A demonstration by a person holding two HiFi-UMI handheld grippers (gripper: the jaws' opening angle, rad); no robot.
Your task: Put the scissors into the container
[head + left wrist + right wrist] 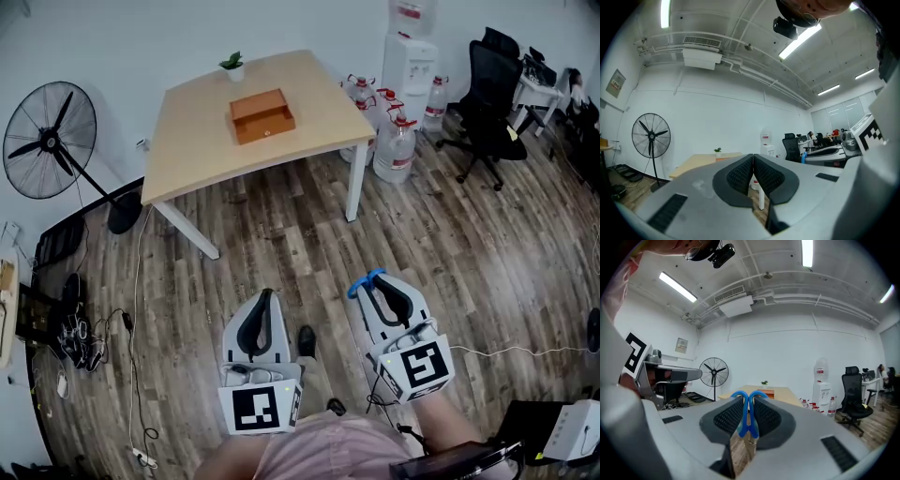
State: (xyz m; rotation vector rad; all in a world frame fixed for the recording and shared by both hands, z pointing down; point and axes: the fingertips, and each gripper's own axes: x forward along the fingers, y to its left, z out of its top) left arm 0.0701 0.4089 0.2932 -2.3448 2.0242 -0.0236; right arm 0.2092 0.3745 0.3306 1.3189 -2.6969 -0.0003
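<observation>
Scissors are pinched by their blue handle loops between the right gripper jaws. They look light and stiff, the plastic maybe slick, so the loops seem the right hold. Left gripper jaws are pressed together, nothing between. Both are held low at waist height, pointing at the table — the container sits on it, well apart.

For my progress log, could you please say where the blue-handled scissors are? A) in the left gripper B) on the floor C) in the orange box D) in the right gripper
D: the blue-handled scissors are pinched in the right gripper; the left gripper is shut and empty.
</observation>
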